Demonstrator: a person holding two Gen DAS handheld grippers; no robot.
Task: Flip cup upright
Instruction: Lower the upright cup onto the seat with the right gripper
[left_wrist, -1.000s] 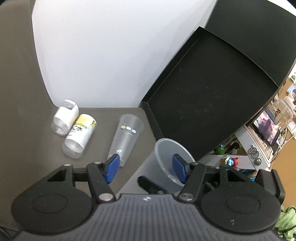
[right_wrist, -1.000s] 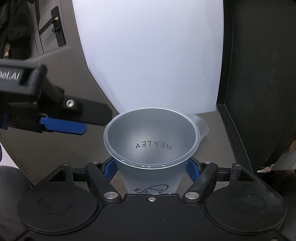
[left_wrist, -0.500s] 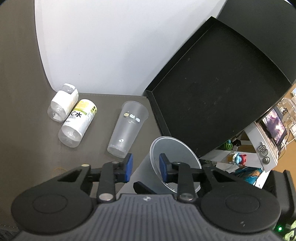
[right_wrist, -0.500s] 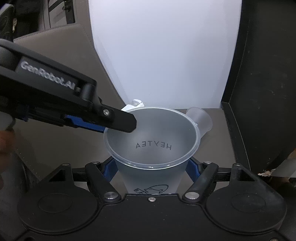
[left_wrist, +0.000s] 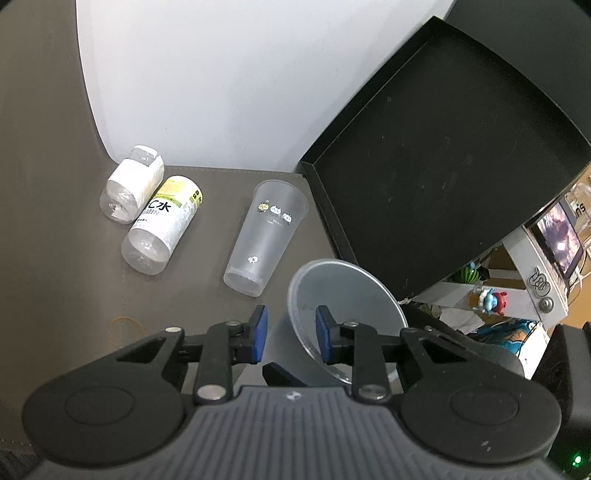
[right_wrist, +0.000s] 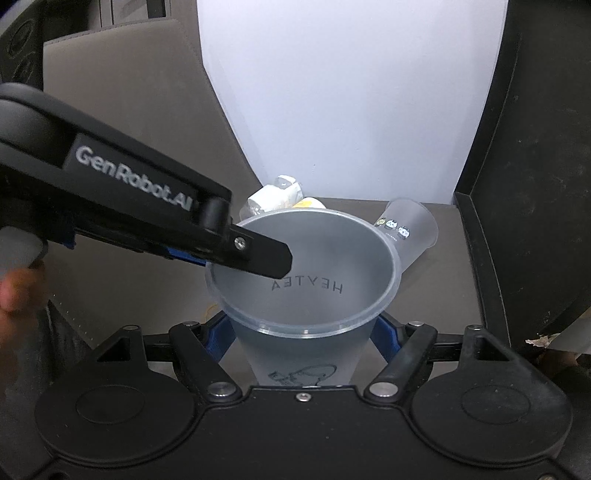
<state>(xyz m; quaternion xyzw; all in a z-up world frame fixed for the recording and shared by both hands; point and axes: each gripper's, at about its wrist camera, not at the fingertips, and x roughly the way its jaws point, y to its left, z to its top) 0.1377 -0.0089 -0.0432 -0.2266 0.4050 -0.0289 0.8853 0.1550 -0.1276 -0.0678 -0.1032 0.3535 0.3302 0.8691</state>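
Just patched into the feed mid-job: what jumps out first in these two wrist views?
The frosted HEYTEA cup dominates the right wrist view, gripped around its body by the right gripper, mouth toward the camera. The left gripper straddles its rim, one finger inside and one outside. Behind, a second frosted cup lies on its side on the grey table, beside two toppled bottles and a big black tray.
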